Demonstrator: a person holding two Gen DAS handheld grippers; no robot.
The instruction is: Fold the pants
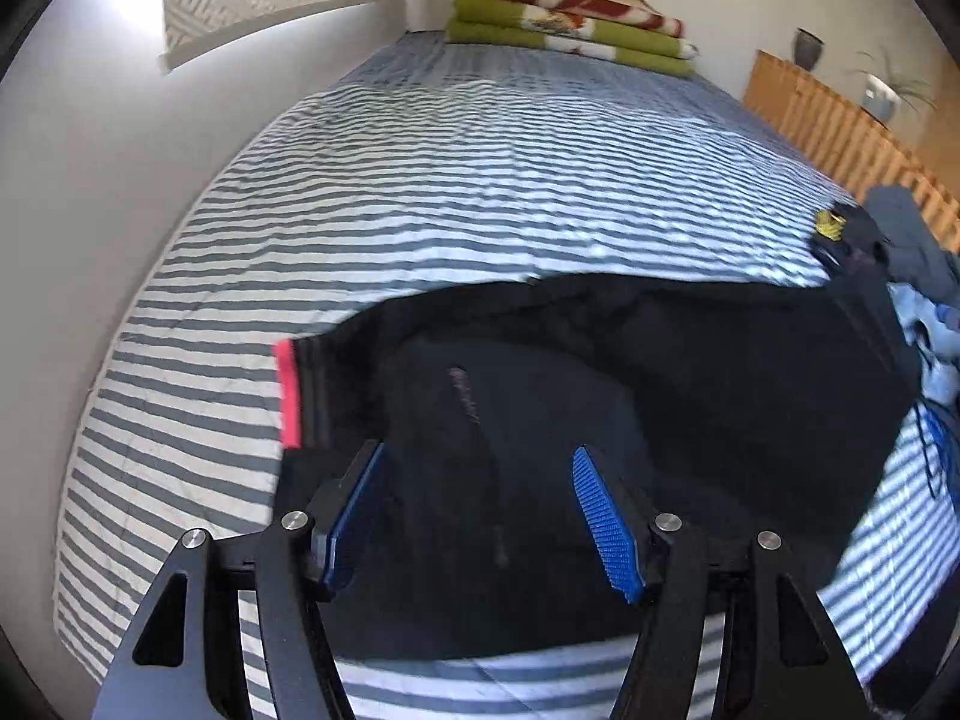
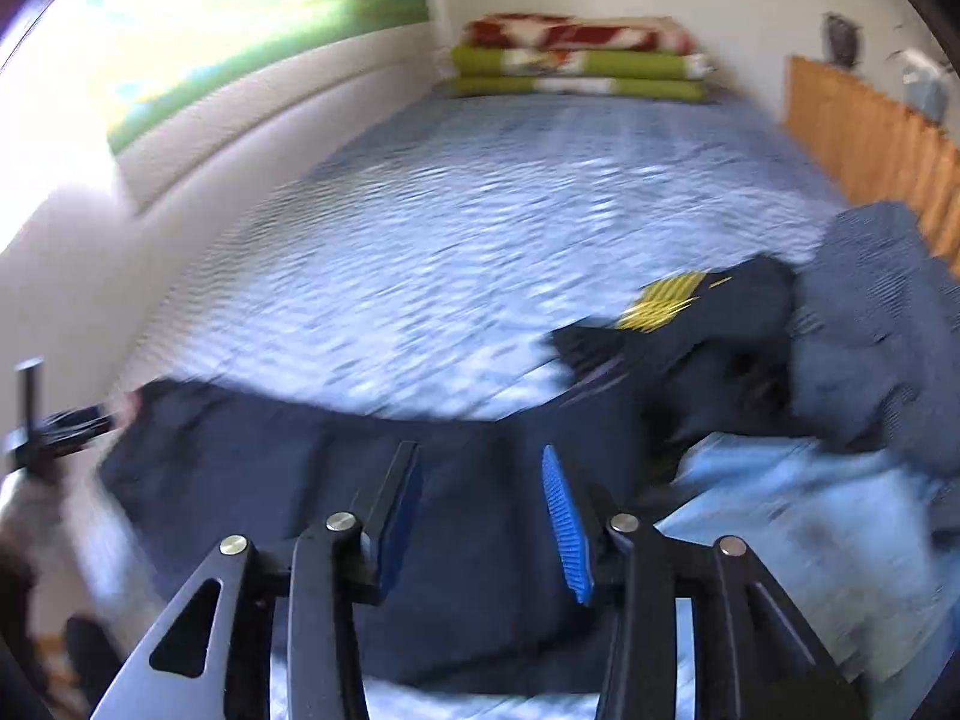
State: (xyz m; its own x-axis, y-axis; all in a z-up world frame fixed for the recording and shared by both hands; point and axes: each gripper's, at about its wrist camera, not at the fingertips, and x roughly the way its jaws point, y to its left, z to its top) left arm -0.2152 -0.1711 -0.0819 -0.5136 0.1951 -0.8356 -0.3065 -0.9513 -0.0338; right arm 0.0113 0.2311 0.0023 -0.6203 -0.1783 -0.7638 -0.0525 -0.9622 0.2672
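Dark navy pants (image 1: 630, 396) lie spread across the striped bed near its front edge, with a red waistband edge (image 1: 287, 393) at their left end. My left gripper (image 1: 480, 468) hovers over the pants, open, with nothing between its blue pads. In the right wrist view the same pants (image 2: 312, 480) stretch across the bed, blurred by motion. My right gripper (image 2: 483, 480) is also open above the dark cloth and holds nothing. At the far left of that view the left gripper (image 2: 48, 426) shows faintly.
The bed (image 1: 420, 180) has a grey and white striped cover. Folded green and red blankets (image 1: 570, 21) sit at its far end. A pile of other clothes (image 2: 840, 360), dark, grey and light blue, lies at the right. A wall runs along the left, and a wooden slatted panel (image 1: 840, 126) along the right.
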